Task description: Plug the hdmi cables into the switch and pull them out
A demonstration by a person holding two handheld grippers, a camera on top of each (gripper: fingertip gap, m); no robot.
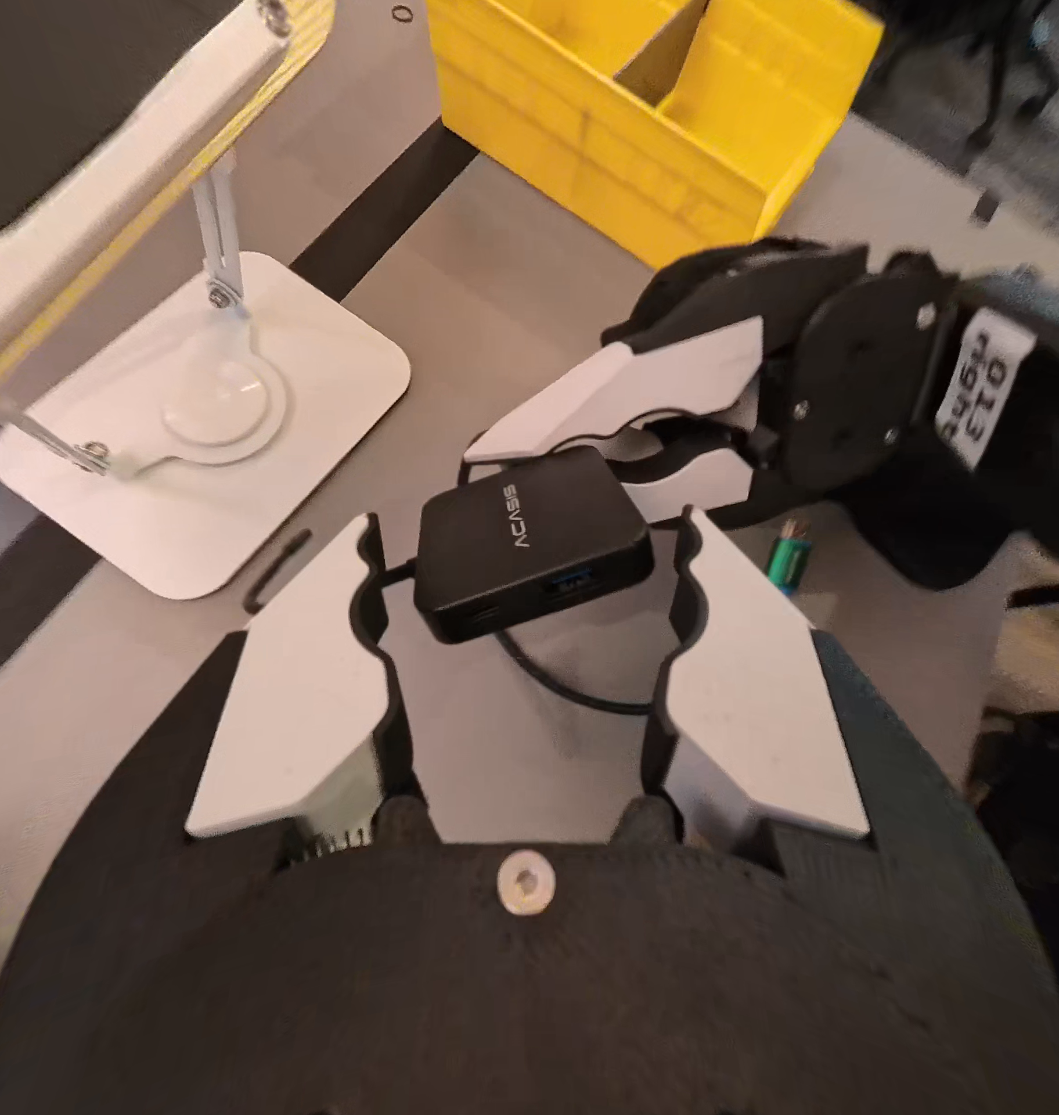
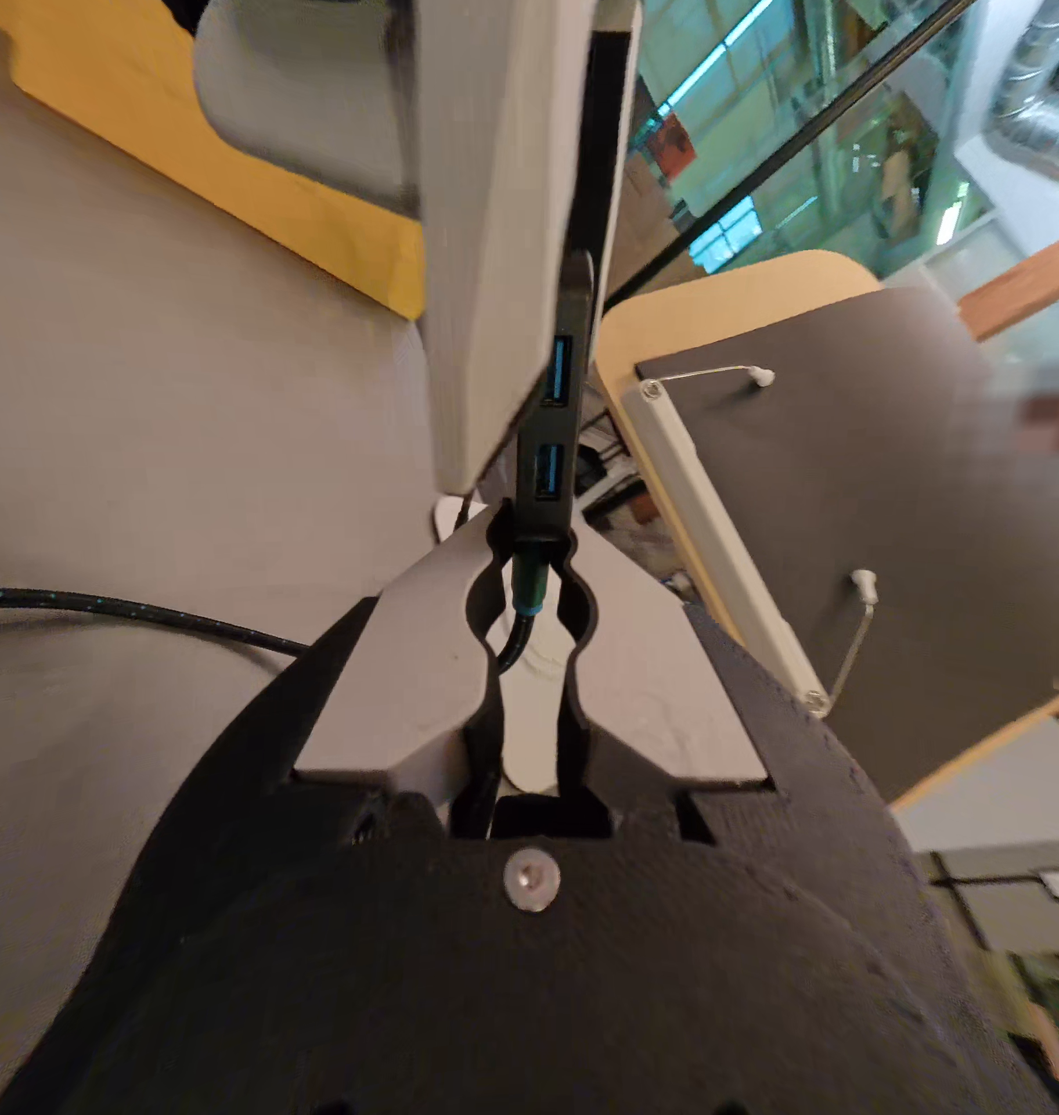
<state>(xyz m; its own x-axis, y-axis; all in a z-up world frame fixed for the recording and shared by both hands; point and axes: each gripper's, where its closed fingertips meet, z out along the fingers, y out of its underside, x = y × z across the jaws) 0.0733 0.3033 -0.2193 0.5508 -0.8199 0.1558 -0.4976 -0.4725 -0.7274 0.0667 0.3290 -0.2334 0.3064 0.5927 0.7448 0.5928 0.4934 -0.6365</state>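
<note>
The black switch (image 1: 533, 531) is a small flat box with a blue port on its near edge, held above the grey table. My left gripper (image 1: 530, 522) is open, its white fingers either side of the box without touching it. My right gripper (image 1: 551, 467) comes in from the right and is shut on the box's far end. In the right wrist view the right gripper (image 2: 533, 531) pinches the switch (image 2: 551, 422) edge-on, where its own black cable (image 2: 524, 597) enters. That cable (image 1: 575, 688) loops below the box. A left finger (image 2: 503, 241) fills the top.
A yellow divided bin (image 1: 635, 120) stands at the back. A white stand base (image 1: 201, 386) with a tilted arm is on the left. A small green and blue item (image 1: 789, 552) lies at the right. A braided black cable (image 2: 123, 609) crosses the table. A dark board (image 2: 847, 482) stands to the right. My left and right fingertips are right by each other.
</note>
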